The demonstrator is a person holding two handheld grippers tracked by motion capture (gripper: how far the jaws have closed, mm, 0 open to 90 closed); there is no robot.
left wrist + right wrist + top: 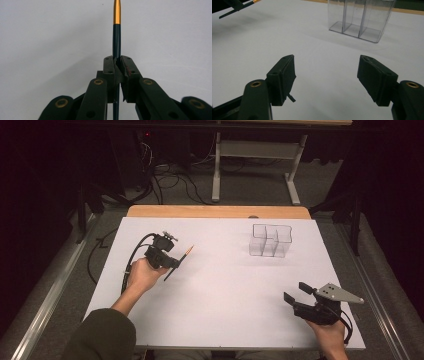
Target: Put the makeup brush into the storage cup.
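A thin dark brush with a gold ferrule is clamped in my left gripper at the table's left middle, its gold end pointing up and to the right. In the left gripper view the brush handle runs straight up between the shut jaws of my left gripper. My right gripper rests near the front right of the white table, open with nothing between the fingers. In the right gripper view that gripper faces a clear plastic organizer.
The clear organizer with several compartments stands at the back right of the table. A wooden strip edges the far side. Beyond it are cables and a metal table frame on the floor.
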